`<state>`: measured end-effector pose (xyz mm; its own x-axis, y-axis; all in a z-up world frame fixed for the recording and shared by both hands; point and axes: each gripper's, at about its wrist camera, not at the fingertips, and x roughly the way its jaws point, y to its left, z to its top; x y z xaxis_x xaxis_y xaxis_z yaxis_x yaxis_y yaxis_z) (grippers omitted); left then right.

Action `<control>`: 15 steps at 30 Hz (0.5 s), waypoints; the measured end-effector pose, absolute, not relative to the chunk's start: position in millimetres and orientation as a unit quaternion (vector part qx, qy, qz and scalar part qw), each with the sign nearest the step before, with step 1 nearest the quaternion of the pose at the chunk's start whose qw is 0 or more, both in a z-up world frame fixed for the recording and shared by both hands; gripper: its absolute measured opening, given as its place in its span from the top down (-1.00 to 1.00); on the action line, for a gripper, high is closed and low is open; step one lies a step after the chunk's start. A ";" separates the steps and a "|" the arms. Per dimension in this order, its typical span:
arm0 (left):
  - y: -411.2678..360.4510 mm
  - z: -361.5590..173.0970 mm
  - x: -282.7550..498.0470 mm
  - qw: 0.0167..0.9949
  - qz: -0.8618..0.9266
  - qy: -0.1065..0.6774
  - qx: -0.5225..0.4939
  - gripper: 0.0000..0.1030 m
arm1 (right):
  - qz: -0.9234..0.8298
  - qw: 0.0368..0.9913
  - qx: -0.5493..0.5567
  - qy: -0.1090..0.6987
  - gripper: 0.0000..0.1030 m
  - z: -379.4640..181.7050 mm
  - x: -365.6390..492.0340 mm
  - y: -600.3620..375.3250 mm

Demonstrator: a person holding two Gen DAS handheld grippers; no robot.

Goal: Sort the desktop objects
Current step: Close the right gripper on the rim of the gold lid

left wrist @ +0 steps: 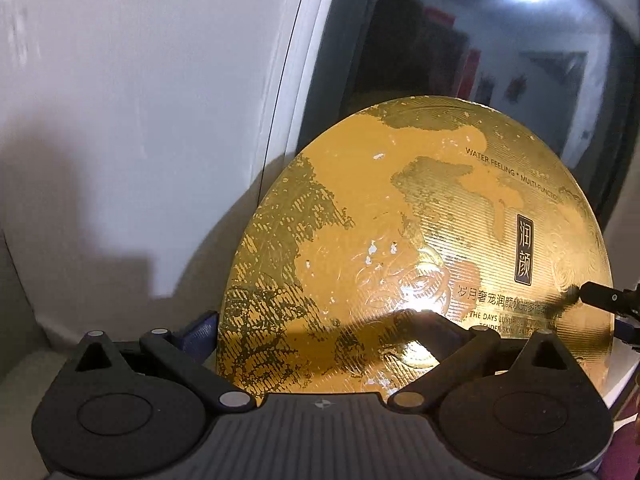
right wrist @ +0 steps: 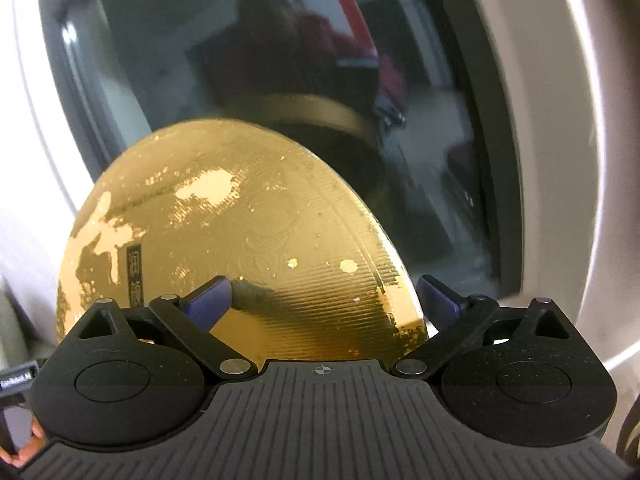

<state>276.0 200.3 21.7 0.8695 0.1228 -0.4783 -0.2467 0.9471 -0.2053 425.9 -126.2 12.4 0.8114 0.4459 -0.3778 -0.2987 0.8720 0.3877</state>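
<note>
1. A round gold box lid, its foil worn and printed with "WATER FEELING", stands tilted on edge before a dark glass pane set in a white frame.
2. The left claw straddles the lid's near left part; only one blue finger shows, so I cannot tell its grip.
3. The right claw is spread wide across the lid's right edge, one blue finger over its face.

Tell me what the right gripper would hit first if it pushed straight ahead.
Probably the dark glass panel behind the gold round box. The right gripper already straddles the box's edge, so the box would likely move along; depth is unclear.
</note>
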 end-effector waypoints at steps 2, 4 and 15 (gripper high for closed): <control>194.7 42.8 256.6 0.961 0.095 0.225 -0.129 -0.96 | 0.201 0.941 0.160 0.218 -0.90 42.1 405.2 -133.2; 189.2 63.9 237.3 0.964 0.093 0.213 -0.127 -0.97 | 0.203 0.945 0.152 0.206 -0.90 68.4 380.8 -138.7; 146.5 153.0 100.8 0.972 0.085 0.189 -0.108 -0.97 | 0.215 0.945 0.099 0.227 -0.89 165.4 210.6 -180.6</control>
